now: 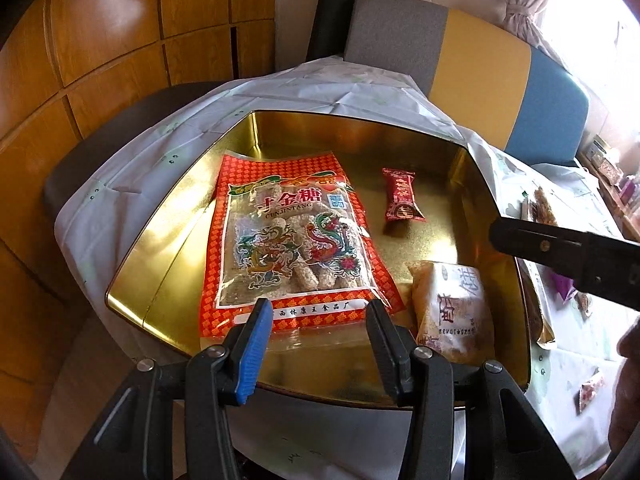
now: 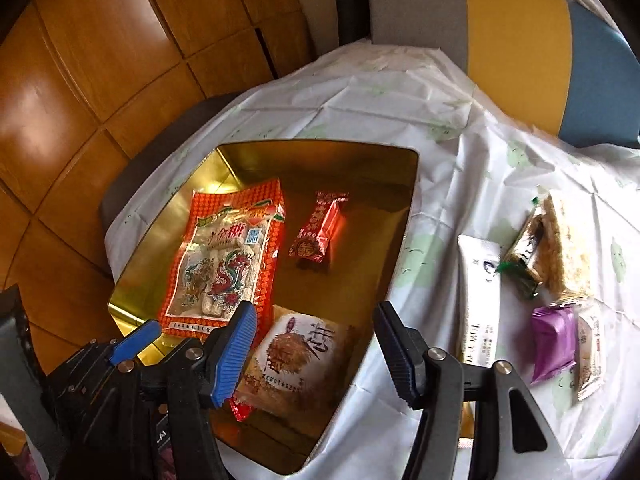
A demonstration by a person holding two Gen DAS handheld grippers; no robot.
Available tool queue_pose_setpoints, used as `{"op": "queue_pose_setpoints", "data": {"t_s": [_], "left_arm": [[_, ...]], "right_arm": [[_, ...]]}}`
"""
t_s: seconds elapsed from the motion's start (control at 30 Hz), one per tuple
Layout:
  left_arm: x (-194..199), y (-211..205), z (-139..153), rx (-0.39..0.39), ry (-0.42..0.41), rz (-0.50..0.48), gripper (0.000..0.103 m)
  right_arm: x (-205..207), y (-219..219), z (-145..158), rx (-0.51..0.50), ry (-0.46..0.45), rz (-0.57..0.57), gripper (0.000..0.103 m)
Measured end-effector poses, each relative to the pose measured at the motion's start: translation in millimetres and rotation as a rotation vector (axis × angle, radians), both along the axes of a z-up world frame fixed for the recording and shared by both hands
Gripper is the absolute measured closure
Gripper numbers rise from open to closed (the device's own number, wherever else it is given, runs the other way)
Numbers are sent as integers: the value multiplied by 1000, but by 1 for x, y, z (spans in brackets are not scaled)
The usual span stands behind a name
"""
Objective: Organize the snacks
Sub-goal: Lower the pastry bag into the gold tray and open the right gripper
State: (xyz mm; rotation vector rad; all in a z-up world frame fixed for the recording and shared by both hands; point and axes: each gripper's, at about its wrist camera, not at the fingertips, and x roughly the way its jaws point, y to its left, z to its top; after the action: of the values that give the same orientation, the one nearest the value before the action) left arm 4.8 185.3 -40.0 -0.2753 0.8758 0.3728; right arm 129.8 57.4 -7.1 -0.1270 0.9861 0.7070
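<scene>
Right wrist view: right gripper [image 2: 314,344] hovers with jaws wide and empty over the gold tin [image 2: 400,216]; the loose snacks, a white packet [image 2: 478,300] lying lengthwise away and a purple packet [image 2: 554,344], lie to its right. Left gripper [image 1: 320,336] gapes empty, farther off.

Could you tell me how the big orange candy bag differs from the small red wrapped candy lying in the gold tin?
The orange candy bag is far larger than the red wrapped candy. The bag has a clear window showing pale sticks under printed dragons; the candy's foil is opaque. The bag lies by the gold tin's left wall, the candy nearer its middle. Both lie flat inside the tin, untouched.
</scene>
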Motion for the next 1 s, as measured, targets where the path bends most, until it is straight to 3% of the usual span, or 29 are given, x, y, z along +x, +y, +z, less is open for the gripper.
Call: {"op": "queue_pose_setpoints", "data": {"t_s": [0.4,0.63,1.0], "left_arm": [[-2,-12,8,60,-27,-18,54],[-4,-16,11,44,-43,-54,54],[-1,-36,17,32,-46,-130,54]], "right_arm": [[-13,-32,10,5,-98,-50,41],[-11,-68,14,11,-135,-105,41],[18,-156,8,-104,-157,-236,41]]}}
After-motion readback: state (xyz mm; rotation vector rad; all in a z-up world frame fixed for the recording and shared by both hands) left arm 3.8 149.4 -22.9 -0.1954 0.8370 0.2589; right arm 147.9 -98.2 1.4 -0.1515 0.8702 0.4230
